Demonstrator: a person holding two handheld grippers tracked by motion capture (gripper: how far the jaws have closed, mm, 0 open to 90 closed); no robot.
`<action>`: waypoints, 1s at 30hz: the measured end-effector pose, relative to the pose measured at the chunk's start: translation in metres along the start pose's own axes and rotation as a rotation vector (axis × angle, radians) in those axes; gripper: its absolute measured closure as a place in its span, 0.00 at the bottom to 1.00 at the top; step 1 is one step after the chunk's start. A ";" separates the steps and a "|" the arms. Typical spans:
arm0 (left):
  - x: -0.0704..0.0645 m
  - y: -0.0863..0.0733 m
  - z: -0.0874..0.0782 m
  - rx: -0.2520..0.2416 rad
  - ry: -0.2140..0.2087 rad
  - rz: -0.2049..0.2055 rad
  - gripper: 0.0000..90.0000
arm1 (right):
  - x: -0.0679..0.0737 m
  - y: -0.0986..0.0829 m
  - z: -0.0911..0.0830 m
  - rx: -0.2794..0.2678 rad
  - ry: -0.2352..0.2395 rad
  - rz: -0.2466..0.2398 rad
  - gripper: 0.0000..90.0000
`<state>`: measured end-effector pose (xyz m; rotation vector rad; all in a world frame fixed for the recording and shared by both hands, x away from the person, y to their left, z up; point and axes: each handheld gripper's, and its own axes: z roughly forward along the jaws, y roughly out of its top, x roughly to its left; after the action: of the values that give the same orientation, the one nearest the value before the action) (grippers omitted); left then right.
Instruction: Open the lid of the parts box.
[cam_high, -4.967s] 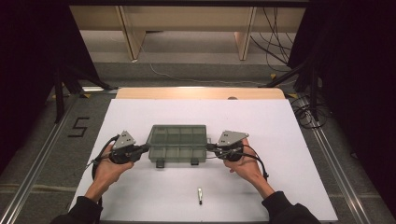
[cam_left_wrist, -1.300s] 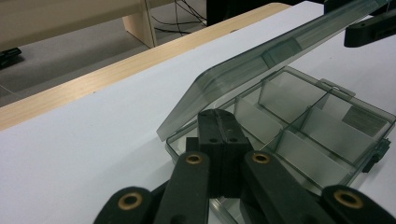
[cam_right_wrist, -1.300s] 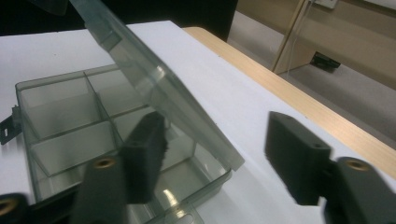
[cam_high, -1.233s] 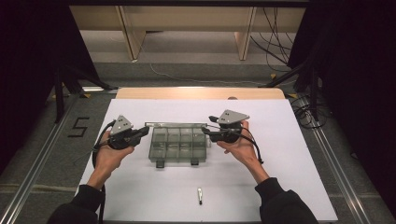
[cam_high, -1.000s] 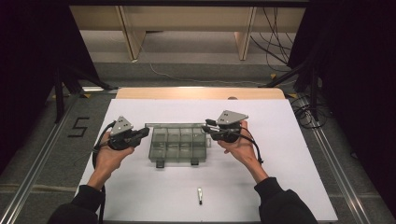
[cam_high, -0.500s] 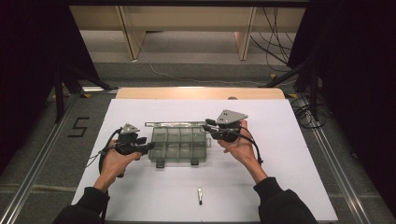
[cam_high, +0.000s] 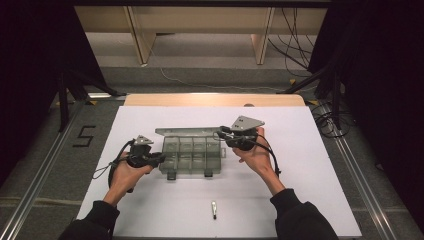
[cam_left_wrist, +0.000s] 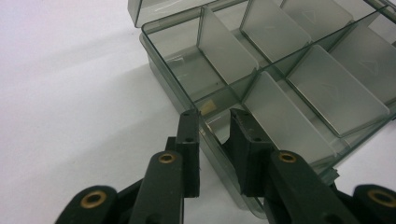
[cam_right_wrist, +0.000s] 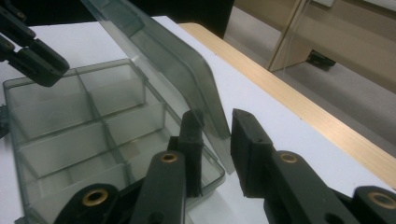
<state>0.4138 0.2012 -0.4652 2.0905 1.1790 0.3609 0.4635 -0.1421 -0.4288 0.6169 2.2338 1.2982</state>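
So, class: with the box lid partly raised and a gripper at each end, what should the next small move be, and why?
Probably swing the lid further back with the right gripper, whose jaws straddle its edge. The lid stands only part-open, slanting over the compartments, while the left gripper straddles the near wall of the box, steadying the base.

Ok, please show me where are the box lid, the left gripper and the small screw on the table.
box lid (cam_right_wrist: 177, 70), right gripper view, raised clear panel.
left gripper (cam_left_wrist: 215, 122), left gripper view, between its fingertips at the box wall.
small screw (cam_high: 214, 209), high view, its middle.
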 end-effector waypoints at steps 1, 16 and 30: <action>-0.001 0.000 0.000 0.003 0.007 0.003 0.82 | 0.000 0.001 0.000 0.000 -0.006 -0.003 0.85; 0.000 -0.001 0.000 0.003 0.002 -0.021 0.82 | -0.009 0.008 0.008 0.010 -0.050 0.024 0.91; 0.000 -0.001 0.000 0.001 0.002 -0.009 0.82 | -0.025 0.015 0.018 0.030 -0.048 0.112 0.92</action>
<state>0.4130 0.2019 -0.4659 2.0850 1.1898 0.3583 0.4961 -0.1378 -0.4191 0.7865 2.2111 1.2915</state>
